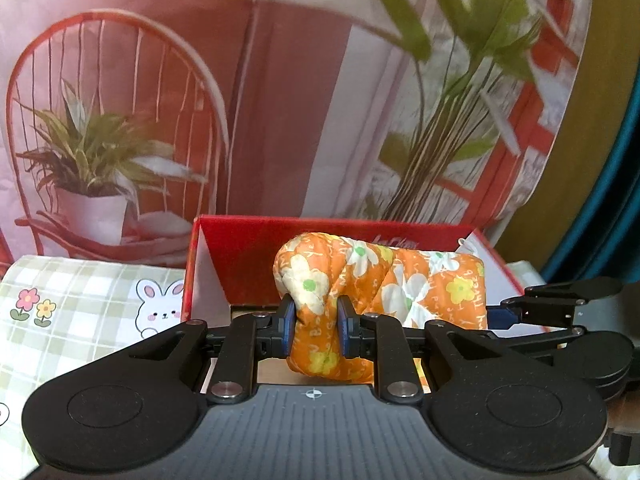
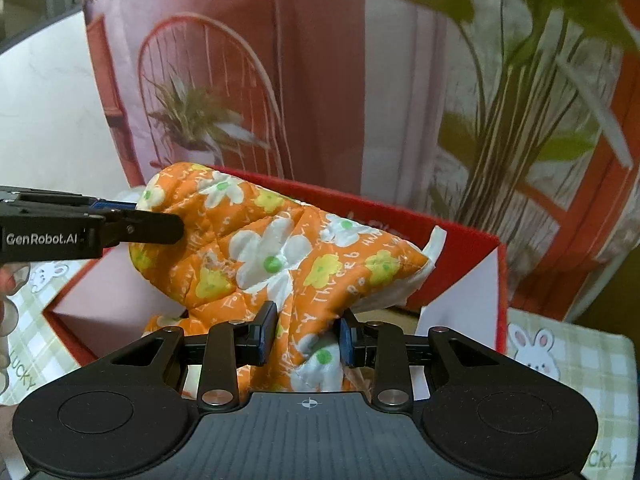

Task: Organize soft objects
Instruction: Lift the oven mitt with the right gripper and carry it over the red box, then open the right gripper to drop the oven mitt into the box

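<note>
An orange quilted cloth with white and yellow flowers [image 1: 384,280] hangs stretched between both grippers, just over an open red box [image 1: 240,252]. My left gripper [image 1: 316,326] is shut on one bunched end of it. In the right wrist view the same cloth [image 2: 280,256] sags over the red box [image 2: 472,248], and my right gripper [image 2: 306,338] is shut on a fold of its other end. The left gripper's fingers [image 2: 152,222] reach in from the left edge and pinch the cloth's far corner. The box floor is mostly hidden by the cloth.
The box stands on a green checked tablecloth with rabbit and flower prints [image 1: 80,312]. Behind it hangs a printed backdrop of a red chair, a potted plant and a lamp [image 1: 120,140]. A person's fingers [image 2: 8,292] show at the left edge.
</note>
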Demonstrator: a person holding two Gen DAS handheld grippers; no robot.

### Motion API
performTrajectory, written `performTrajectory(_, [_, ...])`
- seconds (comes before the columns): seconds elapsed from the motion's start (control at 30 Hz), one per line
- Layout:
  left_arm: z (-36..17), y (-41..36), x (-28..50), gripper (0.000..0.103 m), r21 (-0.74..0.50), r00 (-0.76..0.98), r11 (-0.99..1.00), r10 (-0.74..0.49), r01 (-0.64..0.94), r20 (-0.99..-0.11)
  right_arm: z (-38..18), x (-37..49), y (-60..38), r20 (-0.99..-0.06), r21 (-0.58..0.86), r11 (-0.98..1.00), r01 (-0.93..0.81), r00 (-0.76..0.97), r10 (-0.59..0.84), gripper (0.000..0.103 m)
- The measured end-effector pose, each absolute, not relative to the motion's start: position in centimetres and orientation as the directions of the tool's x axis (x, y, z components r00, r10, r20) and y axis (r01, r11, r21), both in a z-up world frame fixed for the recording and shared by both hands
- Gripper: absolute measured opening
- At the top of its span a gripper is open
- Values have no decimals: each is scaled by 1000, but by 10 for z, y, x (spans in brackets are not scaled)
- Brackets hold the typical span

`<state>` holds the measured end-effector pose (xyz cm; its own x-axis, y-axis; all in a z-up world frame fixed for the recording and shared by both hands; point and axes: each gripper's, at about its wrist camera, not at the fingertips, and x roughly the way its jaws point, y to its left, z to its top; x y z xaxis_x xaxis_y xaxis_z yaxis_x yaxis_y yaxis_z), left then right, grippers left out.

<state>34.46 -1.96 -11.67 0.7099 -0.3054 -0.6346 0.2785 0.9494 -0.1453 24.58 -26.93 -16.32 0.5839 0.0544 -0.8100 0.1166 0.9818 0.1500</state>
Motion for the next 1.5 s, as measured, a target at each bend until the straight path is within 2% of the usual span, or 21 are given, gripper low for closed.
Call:
performTrajectory(0.23, [-129, -21, 351, 23, -128, 686, 951, -291, 280, -667, -180, 256, -267, -847, 159, 978, 137, 528, 64, 30])
performTrajectory(0.37, [-131, -22, 350, 24, -110, 686, 953, -282, 284, -671, -181, 257, -269, -854, 151, 976, 159, 518, 48, 34])
performTrajectory(0.53, [-126, -23, 345, 34, -77, 698, 955, -262, 285, -667, -178, 252, -272, -855, 121, 974, 191, 518, 4, 46])
performTrajectory(0.63, [-121, -20, 339, 45, -71, 723, 954, -269, 292, -636, -174, 248, -273, -852, 99, 974, 203, 523, -23, 60])
performTrajectory(0.7, [-117, -19, 335, 57, -68, 730, 955, -266, 289, -629, -170, 243, -274, -847, 84, 974, 210, 530, -41, 72])
performTrajectory(0.8, [-109, -17, 326, 67, -61, 745, 956, -263, 288, -613, -163, 237, -276, -839, 61, 972, 226, 540, -72, 85])
performTrajectory(0.97, [-97, -17, 311, 75, -41, 760, 954, -262, 297, -594, -149, 226, -276, -824, 41, 969, 244, 556, -105, 98])
performTrajectory(1.17, [-85, -17, 291, 76, -23, 774, 953, -259, 302, -578, -130, 212, -272, -805, 31, 968, 250, 580, -124, 102])
performTrajectory(1.5, [-81, -16, 249, 79, -7, 765, 947, -264, 321, -587, -114, 173, -262, -783, 61, 964, 260, 612, -116, 102])
